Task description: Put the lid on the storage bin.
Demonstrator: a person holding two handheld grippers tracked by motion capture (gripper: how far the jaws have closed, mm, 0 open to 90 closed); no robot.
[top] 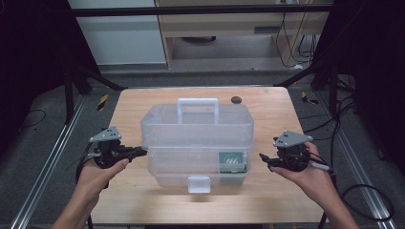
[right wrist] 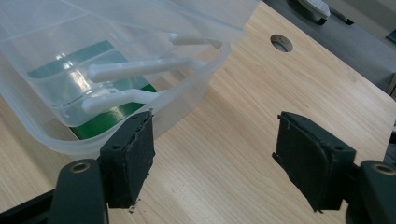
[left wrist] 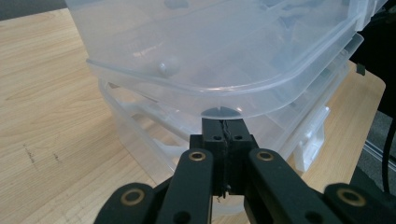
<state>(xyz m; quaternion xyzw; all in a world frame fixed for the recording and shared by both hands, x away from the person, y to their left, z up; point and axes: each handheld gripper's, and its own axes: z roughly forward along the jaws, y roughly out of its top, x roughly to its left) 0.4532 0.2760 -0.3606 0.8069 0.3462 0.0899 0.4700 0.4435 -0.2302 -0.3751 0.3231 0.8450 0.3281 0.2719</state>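
I see the clear plastic box point(top: 197, 143) mid-table – smooth, rounded, tiered – my left gripper point(top: 138, 151) pinched flat against its edge, my right gripper point(top: 263, 158) wide apart beside its corner.

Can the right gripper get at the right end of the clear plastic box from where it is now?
Probably yes. The right gripper sits just off the right end of the box, jaws open with nothing between them, and bare table lies in the gap. Nothing seems to block it.
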